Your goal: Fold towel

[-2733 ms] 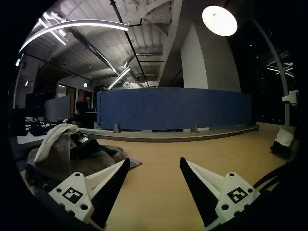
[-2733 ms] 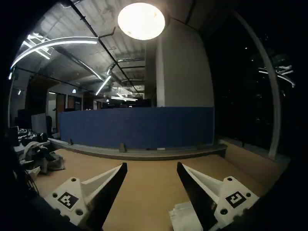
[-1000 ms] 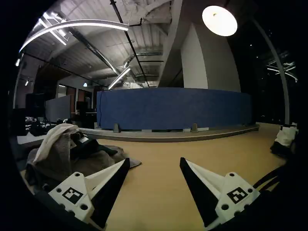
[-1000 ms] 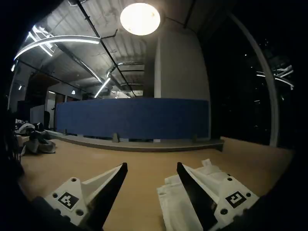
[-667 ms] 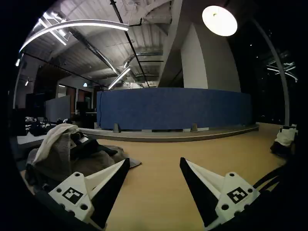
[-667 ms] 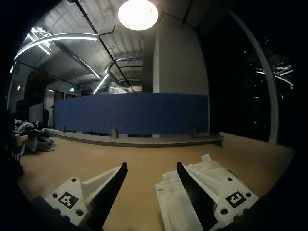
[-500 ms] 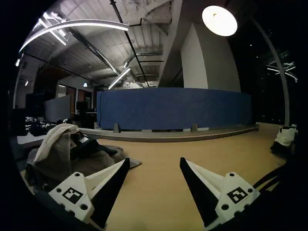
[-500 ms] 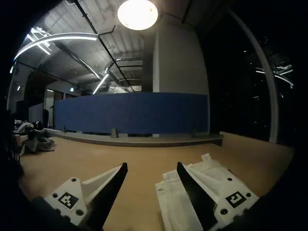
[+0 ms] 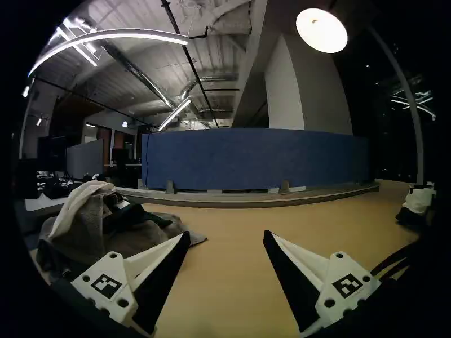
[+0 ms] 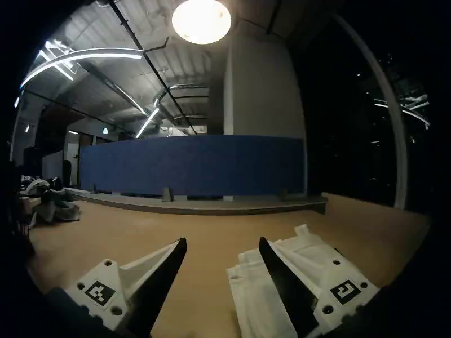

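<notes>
- The left gripper (image 9: 225, 233) is held low over the wooden table (image 9: 225, 298). Its two fingers are spread apart, and nothing is held between them.
- A heap of grey and tan towels (image 9: 93, 228) is seen on the table, just left of the left finger.
- The right gripper (image 10: 222, 240) is spread wide too, and bare table is seen in the gap.
- A folded white towel (image 10: 246, 293) is laid flat on the table under that gripper's right finger. Whether it is touched cannot be told.
- A blue wall (image 9: 253, 158) is seen behind the table, and a round lamp (image 10: 201, 21) is lit above.
</notes>
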